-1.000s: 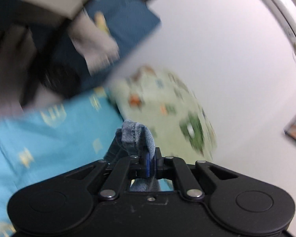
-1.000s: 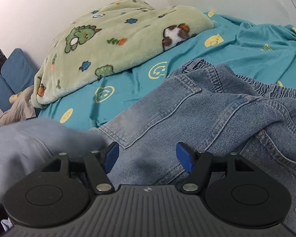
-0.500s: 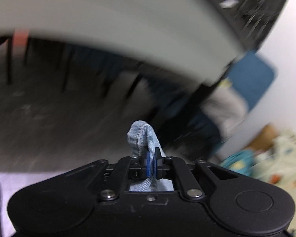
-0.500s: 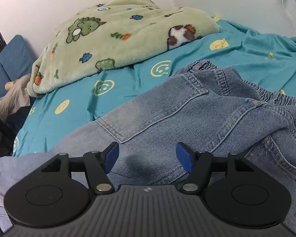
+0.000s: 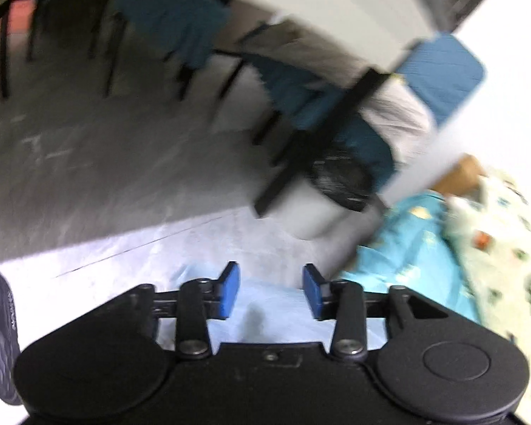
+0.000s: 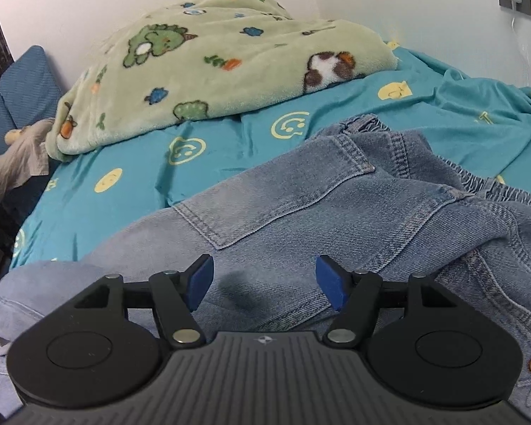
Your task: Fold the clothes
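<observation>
Lying crumpled across the teal bedsheet printed with yellow smiley faces point(image 6: 131, 198), the faded blue denim garment point(image 6: 336, 219) spreads directly under the right claw point(image 6: 263, 279), whose blue-padded jaws stand wide and empty. A pale green fleece blanket with cartoon animals point(image 6: 212, 67) is heaped behind. The left claw point(image 5: 270, 292) also gapes wide, holding nothing, over pale blurred cloth at the bed's edge. No readable writing shows anywhere.
</observation>
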Tool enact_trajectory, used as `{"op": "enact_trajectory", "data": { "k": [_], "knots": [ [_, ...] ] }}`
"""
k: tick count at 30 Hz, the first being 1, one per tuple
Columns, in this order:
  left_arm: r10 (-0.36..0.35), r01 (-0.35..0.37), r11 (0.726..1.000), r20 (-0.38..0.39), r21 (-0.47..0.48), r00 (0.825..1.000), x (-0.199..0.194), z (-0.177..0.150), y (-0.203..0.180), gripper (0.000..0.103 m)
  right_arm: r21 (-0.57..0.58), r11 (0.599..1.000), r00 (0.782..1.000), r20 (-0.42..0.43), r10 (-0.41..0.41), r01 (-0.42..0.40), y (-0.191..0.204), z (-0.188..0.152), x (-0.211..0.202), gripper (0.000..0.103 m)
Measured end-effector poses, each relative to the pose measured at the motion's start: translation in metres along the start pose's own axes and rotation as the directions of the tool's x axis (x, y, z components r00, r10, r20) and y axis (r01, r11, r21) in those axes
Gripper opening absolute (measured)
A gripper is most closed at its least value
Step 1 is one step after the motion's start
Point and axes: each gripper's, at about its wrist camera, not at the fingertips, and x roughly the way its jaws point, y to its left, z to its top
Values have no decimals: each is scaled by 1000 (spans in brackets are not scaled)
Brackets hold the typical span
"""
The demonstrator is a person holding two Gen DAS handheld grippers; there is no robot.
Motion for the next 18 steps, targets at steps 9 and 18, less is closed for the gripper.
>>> {"op": "enact_trajectory", "data": {
  "k": [9,18],
  "knots": [
    [-129,148,980,-142,132,981,-29,-67,-107,63,-2,998,998,15,58,-58,1,2,-18,67],
    [-101,194,956,-373,221,922,15,-169,-219,72,29,996,996,16,85,-85,-3,8,-19,67]
  ]
}}
